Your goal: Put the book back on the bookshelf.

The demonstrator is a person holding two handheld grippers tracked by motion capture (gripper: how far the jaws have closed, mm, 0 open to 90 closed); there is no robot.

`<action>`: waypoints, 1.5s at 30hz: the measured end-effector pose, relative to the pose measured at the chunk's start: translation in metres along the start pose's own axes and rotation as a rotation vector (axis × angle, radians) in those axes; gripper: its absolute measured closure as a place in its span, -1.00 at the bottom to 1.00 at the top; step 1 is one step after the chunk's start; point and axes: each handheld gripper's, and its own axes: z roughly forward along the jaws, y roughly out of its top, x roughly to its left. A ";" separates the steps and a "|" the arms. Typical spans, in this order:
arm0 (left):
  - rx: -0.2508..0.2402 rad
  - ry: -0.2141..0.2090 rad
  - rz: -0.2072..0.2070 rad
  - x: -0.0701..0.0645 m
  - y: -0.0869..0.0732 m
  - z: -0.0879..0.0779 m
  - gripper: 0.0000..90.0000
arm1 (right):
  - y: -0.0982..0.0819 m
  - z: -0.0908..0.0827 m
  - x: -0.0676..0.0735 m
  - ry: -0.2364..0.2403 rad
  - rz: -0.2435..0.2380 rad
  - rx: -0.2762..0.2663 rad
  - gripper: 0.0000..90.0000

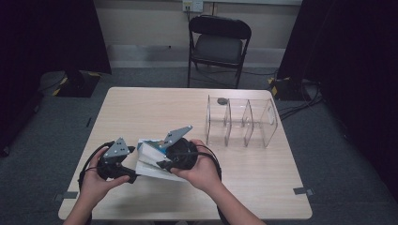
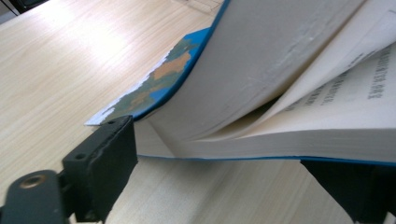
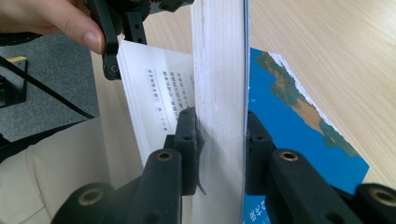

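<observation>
Our forearms come in from the near edge of the table, hands close together. Our left hand holds the left gripper low, its jaws spread wide and pressing on nothing. Our right hand tilts the right gripper toward the left one, jaws clamped tight on a thick sheaf of book pages.

Blue-covered book, open, on table
</observation>
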 end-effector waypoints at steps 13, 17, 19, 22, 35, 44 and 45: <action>-0.015 -0.042 0.060 -0.007 0.020 -0.001 -0.88 | 0.010 -0.012 -0.005 0.038 0.001 0.018 0.62; -0.027 -0.071 0.076 -0.009 0.023 -0.003 -0.83 | 0.013 -0.014 -0.005 0.050 0.011 0.026 0.62; -0.045 -0.082 0.087 -0.011 0.025 -0.007 -0.73 | 0.016 -0.018 -0.005 0.054 0.009 0.032 0.62; -0.051 -0.083 0.112 -0.011 0.028 -0.011 -0.61 | 0.020 -0.021 -0.007 0.056 0.016 0.025 0.61; -0.048 -0.087 0.104 -0.008 0.030 -0.010 -0.57 | 0.027 -0.020 -0.010 0.054 0.019 0.029 0.61; -0.065 -0.118 0.114 -0.012 0.033 0.002 -0.75 | 0.026 -0.019 -0.010 0.059 0.012 0.021 0.61; -0.068 -0.124 0.105 -0.012 0.033 0.002 -0.79 | 0.026 -0.019 -0.010 0.060 0.012 0.017 0.61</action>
